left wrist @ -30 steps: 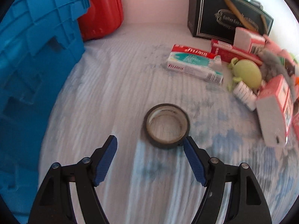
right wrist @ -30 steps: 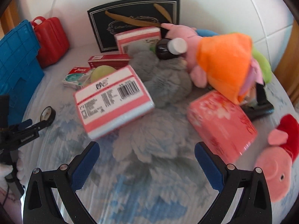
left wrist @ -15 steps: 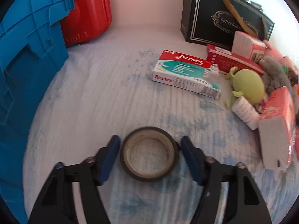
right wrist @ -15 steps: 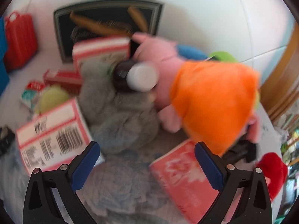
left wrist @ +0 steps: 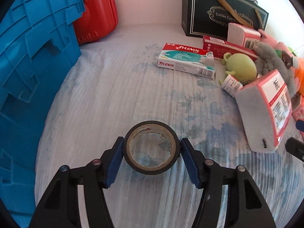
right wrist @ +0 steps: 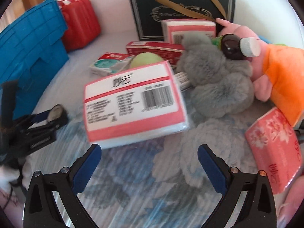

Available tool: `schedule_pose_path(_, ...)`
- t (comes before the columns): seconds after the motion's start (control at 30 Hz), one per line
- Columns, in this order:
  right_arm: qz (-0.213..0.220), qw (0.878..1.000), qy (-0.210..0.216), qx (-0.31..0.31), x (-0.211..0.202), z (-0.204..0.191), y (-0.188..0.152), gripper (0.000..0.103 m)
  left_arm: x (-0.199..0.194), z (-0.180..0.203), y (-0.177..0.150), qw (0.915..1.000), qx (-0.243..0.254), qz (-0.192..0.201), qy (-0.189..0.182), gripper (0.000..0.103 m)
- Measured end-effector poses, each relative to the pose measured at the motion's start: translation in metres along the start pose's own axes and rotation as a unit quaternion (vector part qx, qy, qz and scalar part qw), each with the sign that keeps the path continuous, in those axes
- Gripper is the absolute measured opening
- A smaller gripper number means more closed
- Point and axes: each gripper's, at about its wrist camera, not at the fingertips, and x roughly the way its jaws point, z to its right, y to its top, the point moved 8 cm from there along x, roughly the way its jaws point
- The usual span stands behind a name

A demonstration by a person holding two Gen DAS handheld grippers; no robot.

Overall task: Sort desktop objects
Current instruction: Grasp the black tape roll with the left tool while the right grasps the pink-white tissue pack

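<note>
- A blue crate (left wrist: 34, 72) stands at the far left of the surface, with a red plastic case (left wrist: 96, 11) just behind it against the pale wall (left wrist: 148, 1).
- The surface is a white ribbed cloth (left wrist: 114, 98) printed with faded blue flowers.
- The left gripper (left wrist: 151, 156) has its jaws closing on a roll of black tape (left wrist: 151, 150); both blue pads touch the roll's sides, and the roll lies flat on the cloth.
- Past it lies a Tylenol box (left wrist: 187, 60), and a black gift box (left wrist: 222, 17) stands at the wall.
- Toward the right the clutter thickens: a green toy (left wrist: 242, 67), a pink tissue pack (right wrist: 133, 102), a grey plush (right wrist: 218, 83) and a brown bottle (right wrist: 237, 48) on top of it.
- The right gripper (right wrist: 149, 168) hangs with its jaws wide apart above bare cloth, nothing between them, just in front of the tissue pack.
- At the far right are an orange and pink plush (right wrist: 281, 74) and a second pink pack (right wrist: 275, 148).
</note>
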Motion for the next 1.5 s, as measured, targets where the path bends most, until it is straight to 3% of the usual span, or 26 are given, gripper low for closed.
schedule_pose_path(0.23, -0.001, 1.0, 0.011, -0.008, 0.007, -0.038, -0.002, 0.103, 0.0, 0.001, 0.006, 1.0, 0.0, 0.004, 0.0, 0.059)
schedule_pose_path(0.27, -0.004, 1.0, -0.024, -0.01, 0.013, -0.034, -0.008, 0.103, 0.0, 0.002, 0.005, 1.0, 0.002, 0.004, -0.001, 0.059)
schedule_pose_path(0.4, -0.001, 0.992, -0.119, 0.05, -0.008, 0.032, -0.018, 0.103, -0.002, 0.01, 0.006, 0.9998, 0.015, 0.009, -0.004, 0.059)
schedule_pose_path(0.53, -0.015, 0.985, -0.144, 0.095, -0.036, 0.079, -0.037, 0.103, -0.003, 0.023, 0.008, 0.9996, 0.017, 0.015, -0.019, 0.059)
schedule_pose_path(0.57, -0.015, 0.985, -0.144, 0.095, -0.036, 0.079, -0.037, 0.103, -0.003, 0.027, 0.009, 0.9995, 0.018, 0.015, -0.021, 0.059)
schedule_pose_path(0.73, 0.01, 0.991, -0.047, 0.123, -0.046, 0.03, -0.028, 0.103, -0.001, 0.045, 0.018, 0.9991, 0.025, 0.017, -0.031, 0.059)
schedule_pose_path(0.83, 0.009, 0.991, -0.033, 0.129, -0.036, 0.007, -0.021, 0.103, 0.001, 0.053, 0.024, 0.9988, 0.034, 0.022, -0.026, 0.059)
schedule_pose_path(1.03, 0.008, 0.987, -0.074, 0.145, -0.013, 0.003, -0.012, 0.103, 0.008, 0.065, 0.028, 0.9979, 0.052, 0.027, -0.027, 0.059)
schedule_pose_path(1.2, 0.001, 0.984, -0.047, 0.174, 0.006, 0.019, -0.014, 0.103, 0.016, 0.074, 0.025, 0.9977, 0.055, 0.019, -0.034, 0.059)
schedule_pose_path(1.23, 0.008, 0.984, -0.04, 0.172, 0.003, 0.021, -0.015, 0.103, 0.015, 0.076, 0.025, 0.9976, 0.057, 0.019, -0.035, 0.059)
schedule_pose_path(1.27, 0.013, 0.985, -0.04, 0.167, -0.002, 0.021, -0.015, 0.094, 0.014, 0.078, 0.024, 0.9975, 0.058, 0.02, -0.036, 0.059)
schedule_pose_path(1.3, 0.016, 0.986, -0.044, 0.161, -0.005, 0.022, -0.015, 0.093, 0.01, 0.08, 0.024, 0.9973, 0.06, 0.023, -0.036, 0.059)
schedule_pose_path(1.5, 0.042, 0.989, -0.042, 0.138, -0.043, 0.02, -0.017, 0.091, -0.031, 0.084, 0.03, 0.9957, 0.057, 0.054, -0.048, 0.059)
